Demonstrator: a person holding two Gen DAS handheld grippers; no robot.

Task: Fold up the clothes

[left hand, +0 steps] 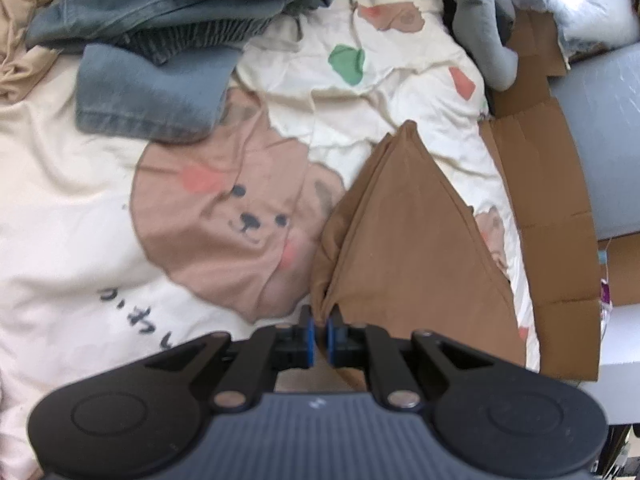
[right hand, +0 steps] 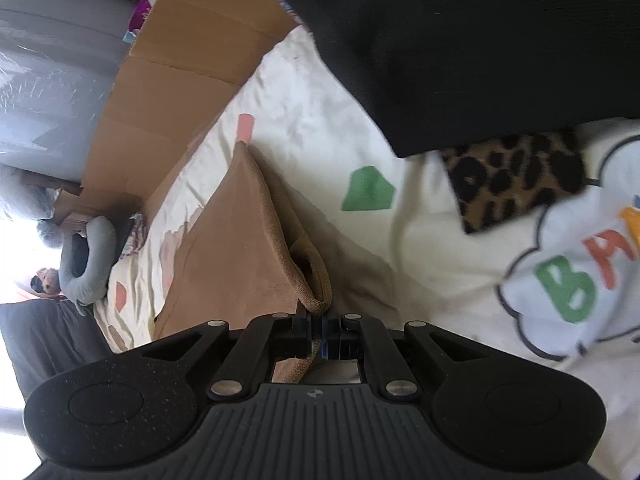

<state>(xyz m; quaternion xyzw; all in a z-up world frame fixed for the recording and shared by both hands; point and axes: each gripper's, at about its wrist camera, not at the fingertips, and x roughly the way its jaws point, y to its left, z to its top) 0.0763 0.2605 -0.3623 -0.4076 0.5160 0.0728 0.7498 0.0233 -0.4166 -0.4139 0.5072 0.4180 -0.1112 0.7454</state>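
Each hand-held gripper is clamped on the brown garment (left hand: 416, 232), the left hand-held gripper (left hand: 320, 330) pinching a bunched corner and the right hand-held gripper (right hand: 316, 326) its ribbed edge, so the cloth hangs taut above the bear-print bedsheet (left hand: 224, 216) near piled jeans (left hand: 152, 92).

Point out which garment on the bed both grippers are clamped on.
The brown garment: left gripper and right gripper each pinch it; the denim pile lies untouched.
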